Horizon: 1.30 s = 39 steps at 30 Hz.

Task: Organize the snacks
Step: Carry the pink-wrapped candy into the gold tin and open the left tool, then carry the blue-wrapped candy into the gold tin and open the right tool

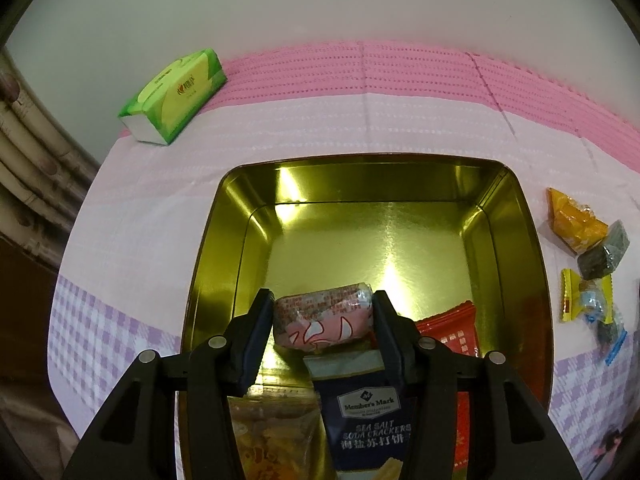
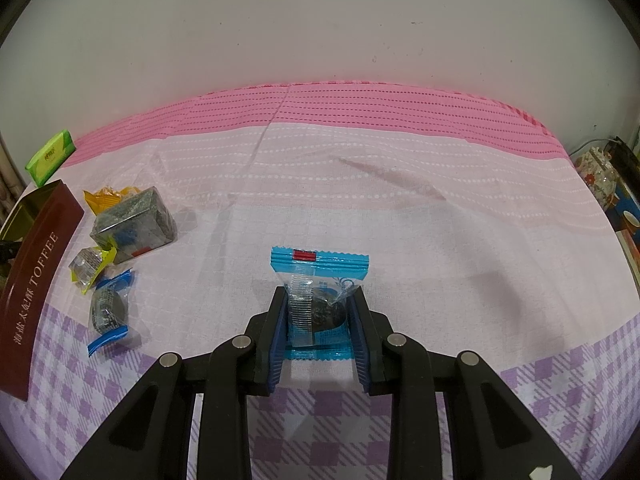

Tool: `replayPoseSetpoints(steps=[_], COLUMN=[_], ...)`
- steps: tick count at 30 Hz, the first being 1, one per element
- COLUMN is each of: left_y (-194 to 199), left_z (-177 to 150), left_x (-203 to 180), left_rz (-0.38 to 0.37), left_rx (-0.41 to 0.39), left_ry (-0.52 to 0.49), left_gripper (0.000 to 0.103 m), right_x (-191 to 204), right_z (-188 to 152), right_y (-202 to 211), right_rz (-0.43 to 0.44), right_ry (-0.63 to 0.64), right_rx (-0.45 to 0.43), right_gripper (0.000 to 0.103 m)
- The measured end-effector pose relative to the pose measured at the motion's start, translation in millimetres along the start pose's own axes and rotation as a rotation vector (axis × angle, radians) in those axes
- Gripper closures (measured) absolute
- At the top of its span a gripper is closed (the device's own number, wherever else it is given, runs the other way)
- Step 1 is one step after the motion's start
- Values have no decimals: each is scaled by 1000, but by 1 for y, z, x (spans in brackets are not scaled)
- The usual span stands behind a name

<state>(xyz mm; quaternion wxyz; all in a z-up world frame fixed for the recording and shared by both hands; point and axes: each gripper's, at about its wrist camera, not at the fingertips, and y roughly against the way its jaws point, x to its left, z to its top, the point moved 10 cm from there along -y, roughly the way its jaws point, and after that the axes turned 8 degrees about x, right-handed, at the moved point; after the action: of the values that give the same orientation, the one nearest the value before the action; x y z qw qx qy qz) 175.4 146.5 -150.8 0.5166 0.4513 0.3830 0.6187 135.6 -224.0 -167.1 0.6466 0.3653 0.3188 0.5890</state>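
Lighting: even indoor light, moderately bright. Glare: streaks on the gold tin [image 1: 472, 216], at 12 o'clock of its floor and wall. Shadows: soft, falling on the tablecloth [image 2: 440, 208] toward 3 o'clock. Distortion: strong fisheye bowing, dark vignette at corners. Focus: sharp centrally, softer at rims.

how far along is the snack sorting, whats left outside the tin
Done: a sea salt soda crackers pack, a red packet and an orange-printed bag lie in the gold tin. In hand: the left claw grips a pink wrapped snack over the tin; the right claw straddles a blue-wrapped snack. Left: the loose pile on the cloth.
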Motion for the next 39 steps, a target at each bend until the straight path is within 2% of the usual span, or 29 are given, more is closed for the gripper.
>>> replayPoseSetpoints(steps=[5,11,17,27,39], left_y=[6,19,33,64,82], left_z=[0,0,-4,-23,-47], left_x=[1,4,6,14,39], left_rz=[-18,-6,1,1,26], left_rx=[-14,-52,-84,-139,-178], left_ry=[18,11,0,-9,41], left_gripper=[49,43,42,37,35], right_x=[0,-2,-7,-10,-8], right_z=[0,0,2,5,5], right_y=[0,0,-2,-7,-8], right_rz=[-2,-8,-15,-20,-27], right_ry=[4,20,32,53,50], right_rx=[1,5,16,45,83], right_gripper=[76,76,76,76,76])
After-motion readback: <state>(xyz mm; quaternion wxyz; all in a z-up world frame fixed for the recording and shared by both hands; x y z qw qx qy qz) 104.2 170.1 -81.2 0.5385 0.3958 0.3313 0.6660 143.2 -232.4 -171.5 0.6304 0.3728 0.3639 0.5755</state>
